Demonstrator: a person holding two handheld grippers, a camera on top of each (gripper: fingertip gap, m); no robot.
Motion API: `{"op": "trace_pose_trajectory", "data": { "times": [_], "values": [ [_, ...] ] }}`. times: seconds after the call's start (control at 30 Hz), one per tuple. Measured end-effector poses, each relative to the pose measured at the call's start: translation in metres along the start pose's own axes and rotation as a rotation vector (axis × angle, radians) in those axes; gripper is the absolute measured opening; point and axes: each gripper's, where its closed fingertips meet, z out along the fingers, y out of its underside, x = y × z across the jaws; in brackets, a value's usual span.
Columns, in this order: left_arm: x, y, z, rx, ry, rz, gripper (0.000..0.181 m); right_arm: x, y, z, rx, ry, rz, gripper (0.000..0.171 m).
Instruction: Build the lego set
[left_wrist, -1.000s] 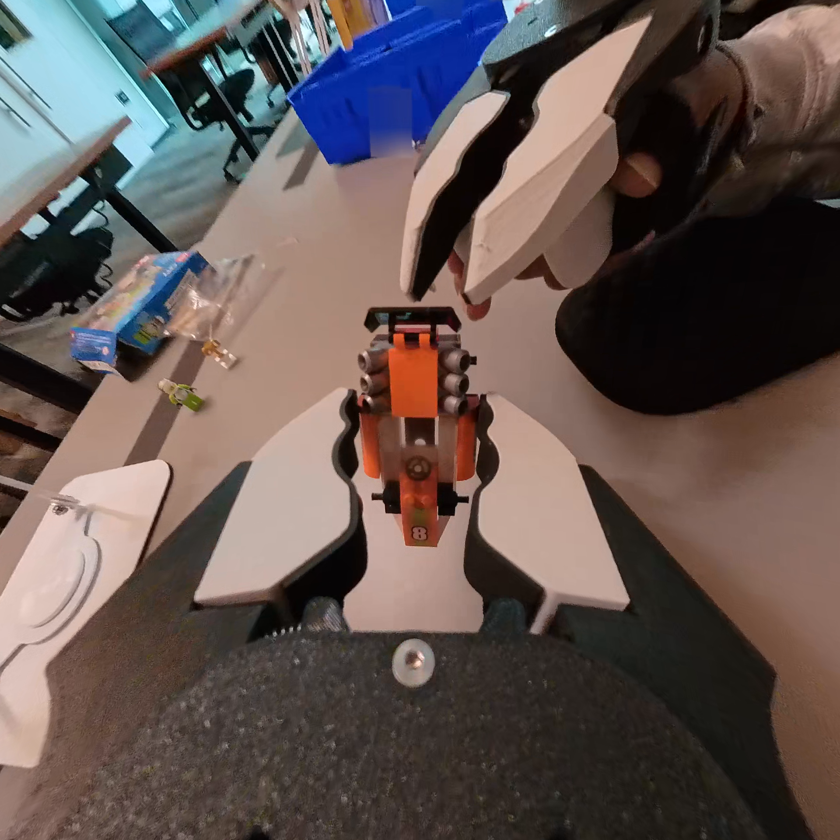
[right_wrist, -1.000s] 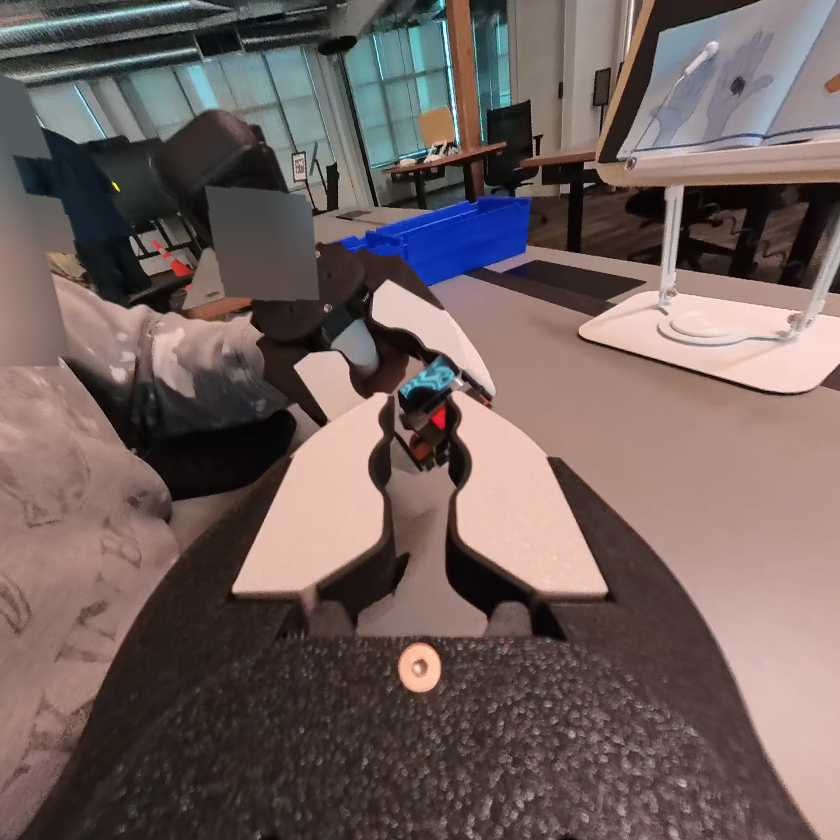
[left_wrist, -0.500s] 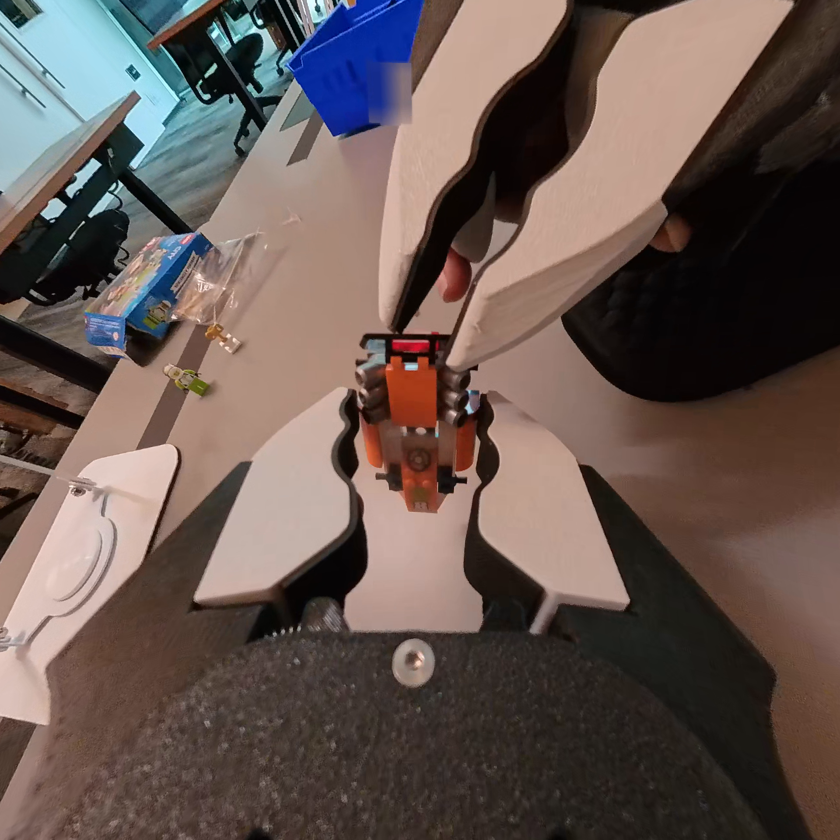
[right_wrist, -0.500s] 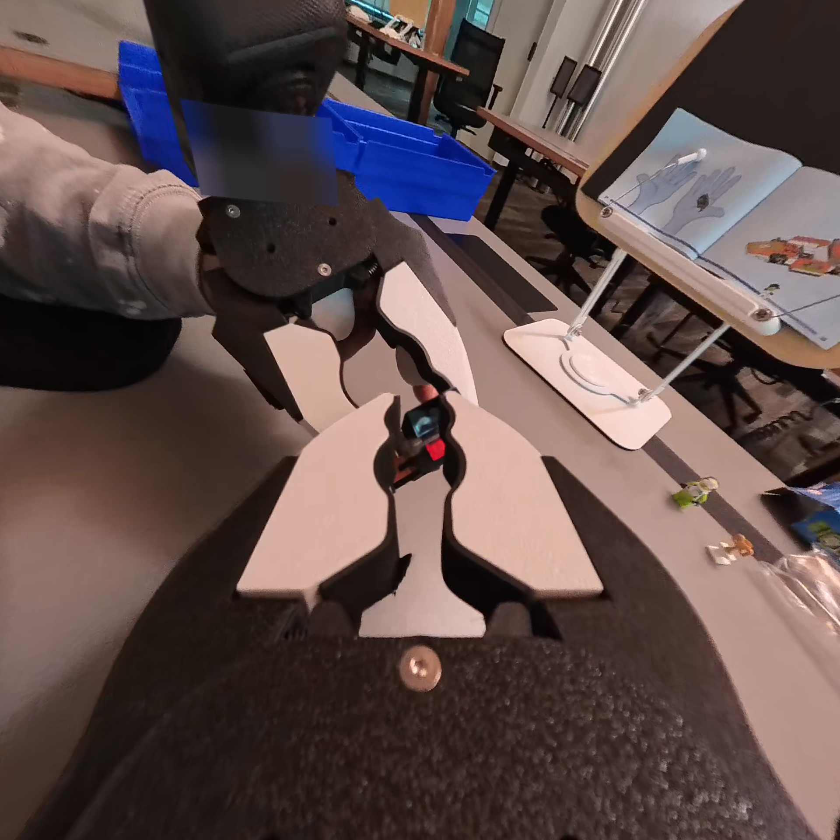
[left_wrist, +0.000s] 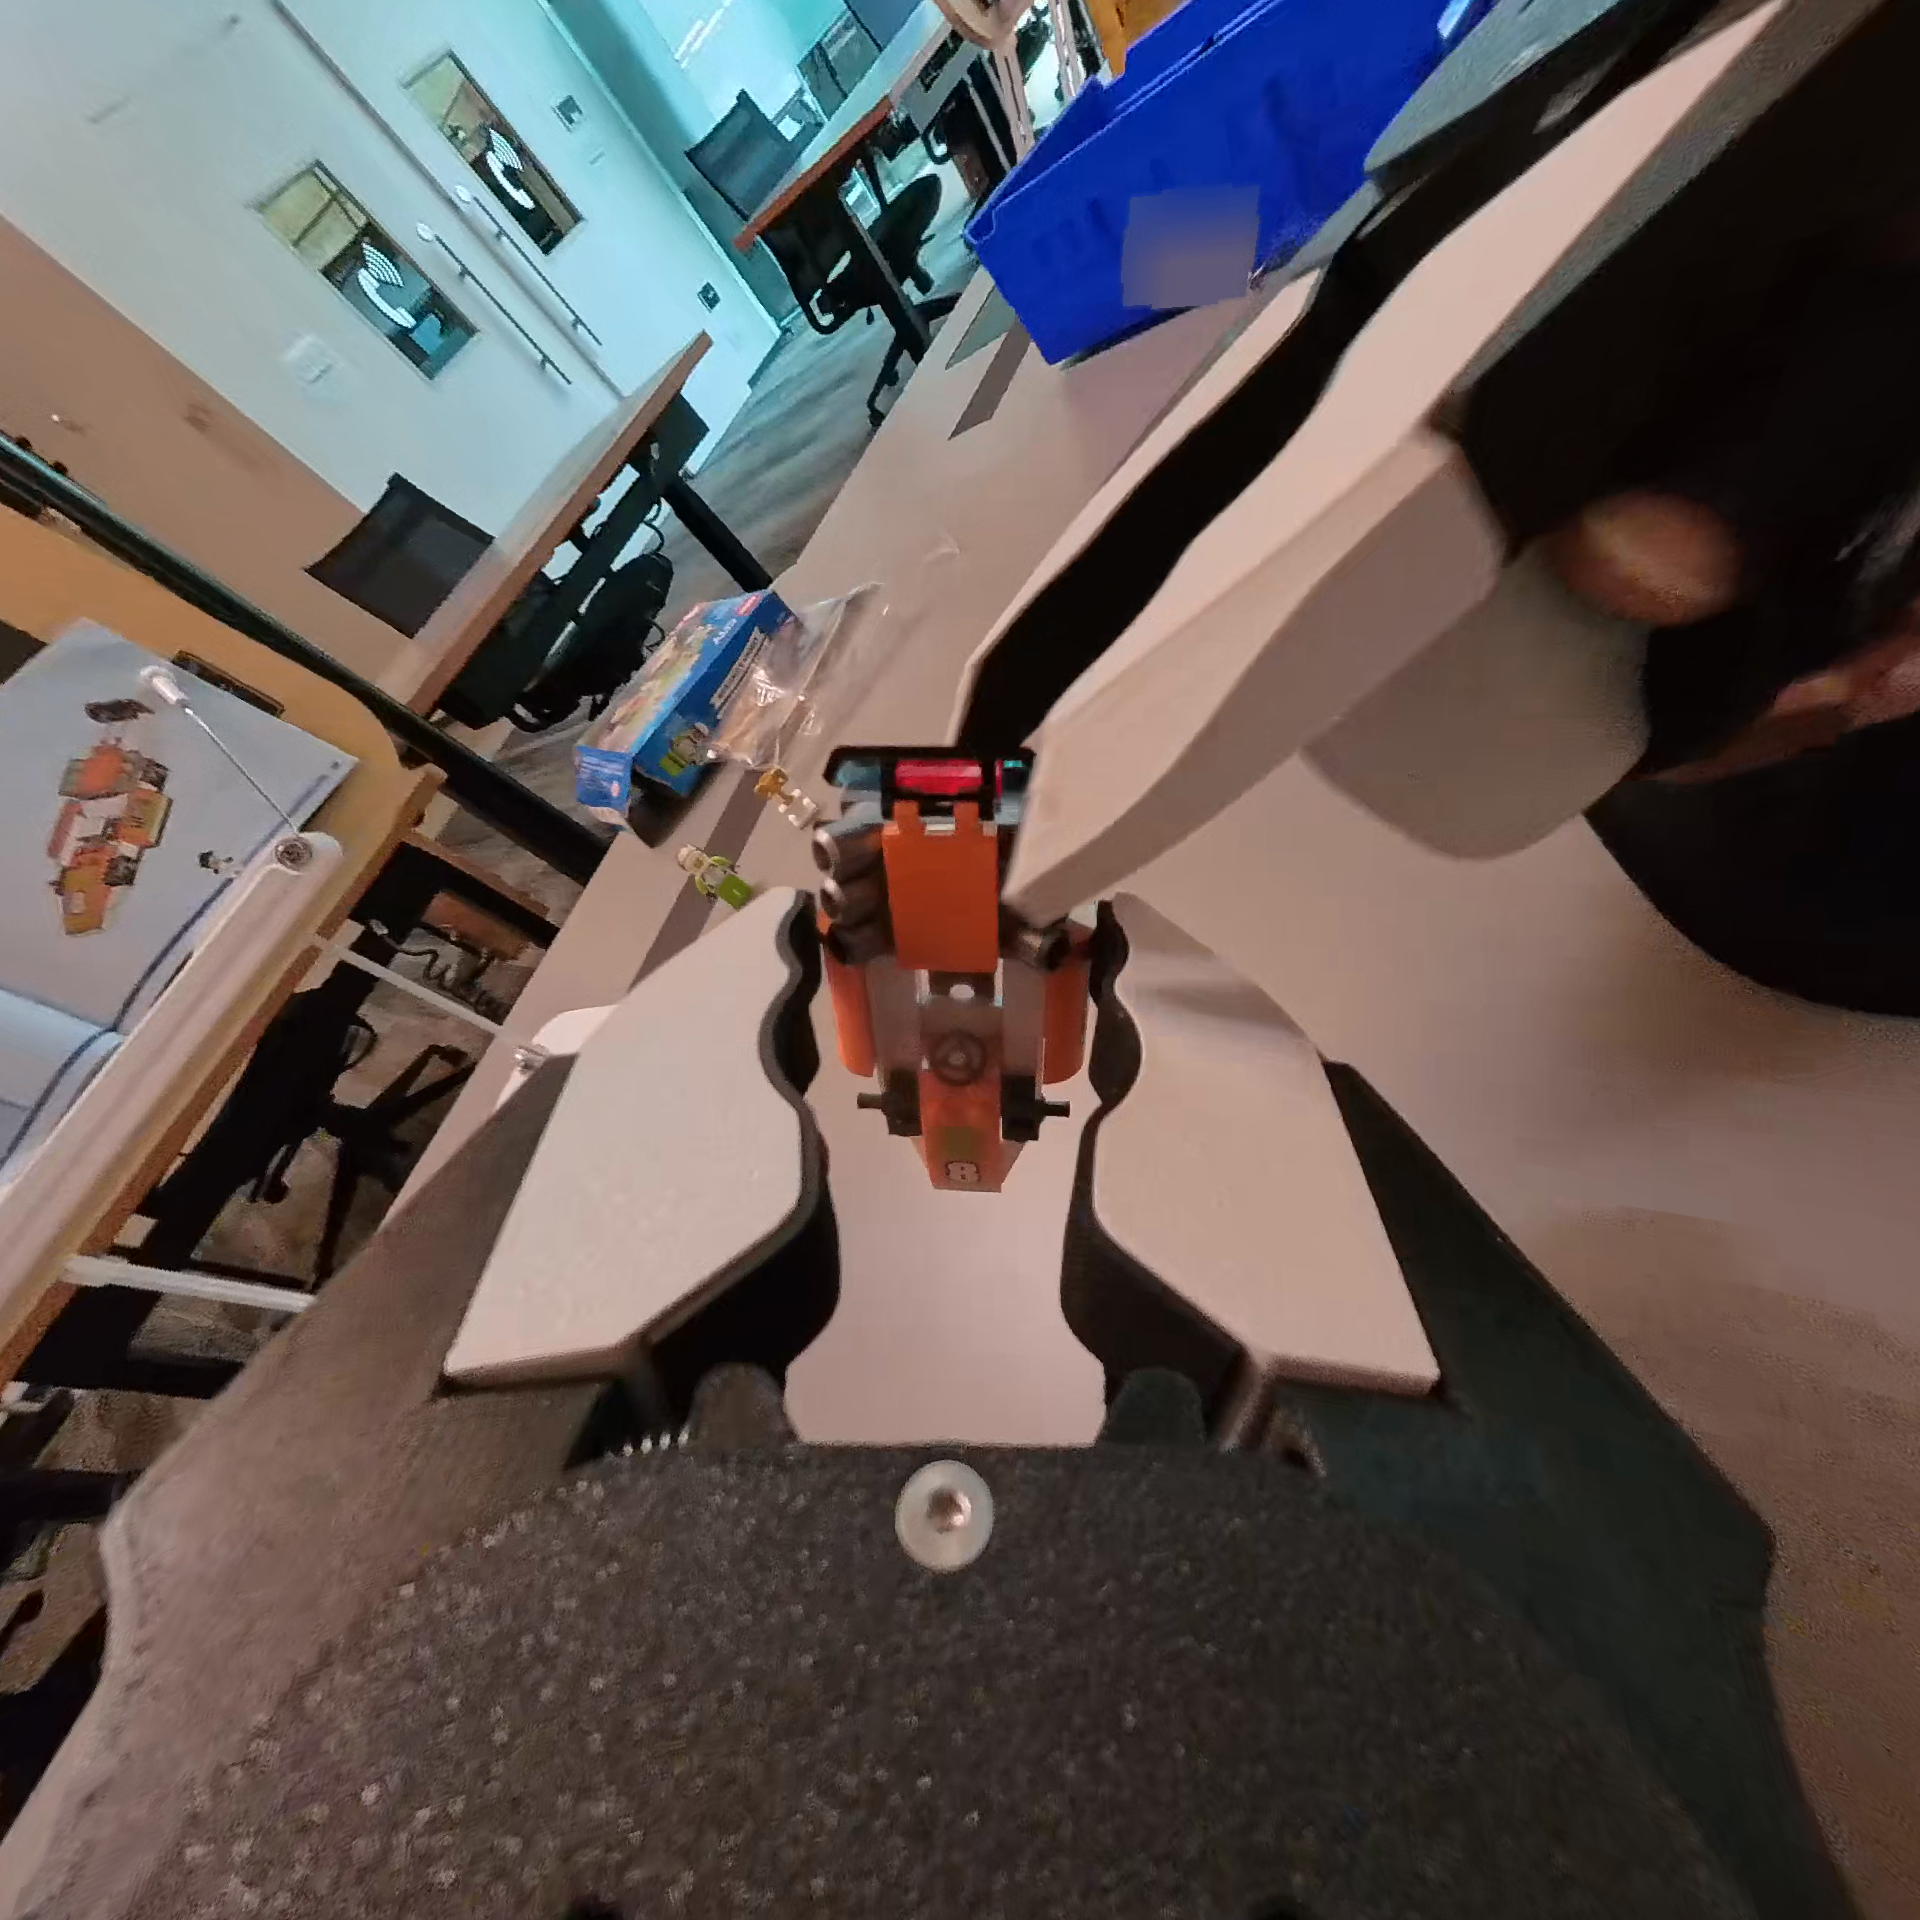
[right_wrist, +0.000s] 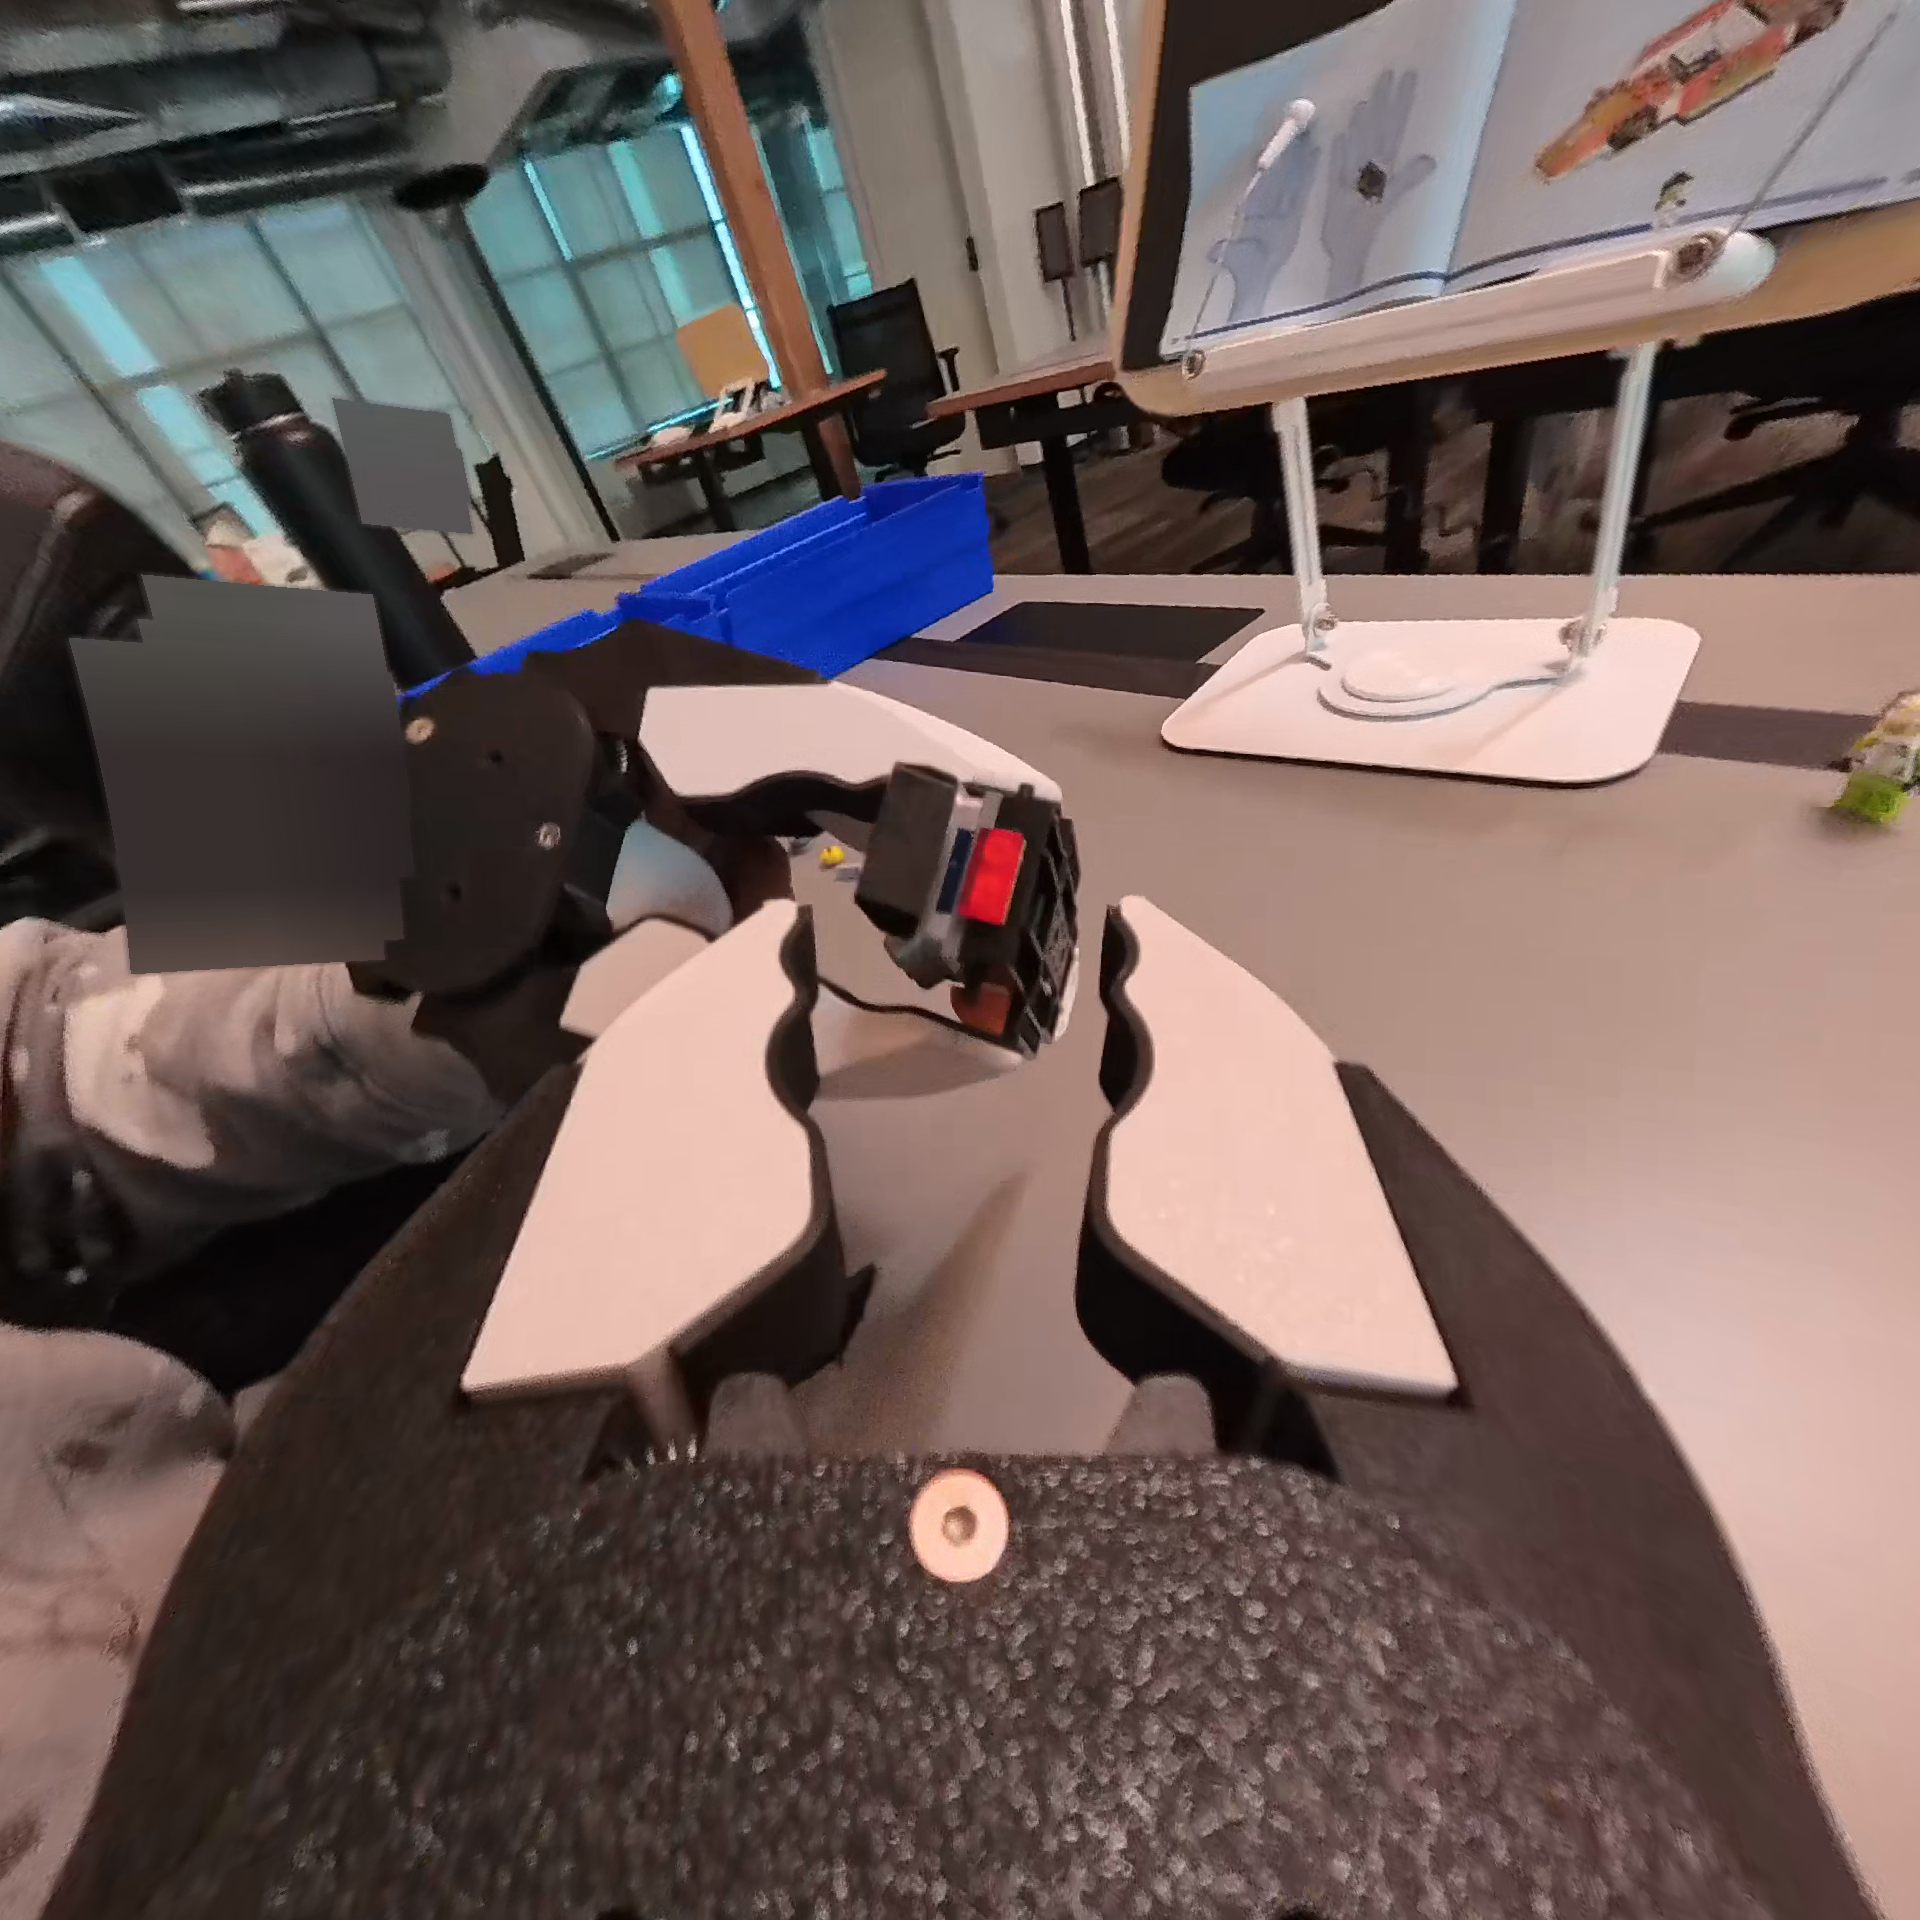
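We are clamping the orange-and-grey lego car (left_wrist: 951, 966) in our left gripper (left_wrist: 951, 997); our right gripper (right_wrist: 956, 977) is hanging unclenched, empty, just behind it.

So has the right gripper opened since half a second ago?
Yes. The right gripper now stands open and drawn back from the lego car, which the left gripper holds.

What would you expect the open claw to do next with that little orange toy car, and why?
Probably ease back toward the table for another piece. The left gripper is clamped on the orange lego car, the right gripper is open and empty beside its rear, and the red brick looks seated.
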Motion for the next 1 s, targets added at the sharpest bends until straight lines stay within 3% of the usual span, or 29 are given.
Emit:
{"op": "trace_pose_trajectory", "data": {
  "times": [0.33,0.47,0.53,0.63,0.77,0.93,1.0],
  "values": [
    [-0.001,-0.008,-0.007,0.015,-0.092,0.065,0.050,-0.002,0.005,0.014,-0.053,0.033,-0.071,0.030],
    [0.008,-0.005,-0.010,0.037,0.069,-0.099,0.060,0.001,0.008,0.011,-0.095,-0.051,-0.023,0.028],
    [0.008,-0.003,-0.015,0.050,0.196,-0.239,0.061,-0.005,0.010,0.005,-0.127,-0.185,-0.020,0.027],
    [0.015,-0.002,-0.027,0.099,0.454,-0.469,0.057,-0.010,0.013,-0.005,-0.186,-0.340,-0.122,0.027],
    [0.027,-0.006,-0.037,0.173,0.615,-0.551,0.046,-0.028,0.013,-0.009,-0.267,-0.515,-0.250,0.027],
    [0.034,-0.012,-0.041,0.196,0.596,-0.452,0.018,-0.042,0.014,-0.004,-0.295,-0.568,-0.410,0.027],
    [0.031,-0.014,-0.041,0.219,0.551,-0.434,0.018,-0.043,0.011,-0.003,-0.265,-0.562,-0.445,0.027]
  ]
}}
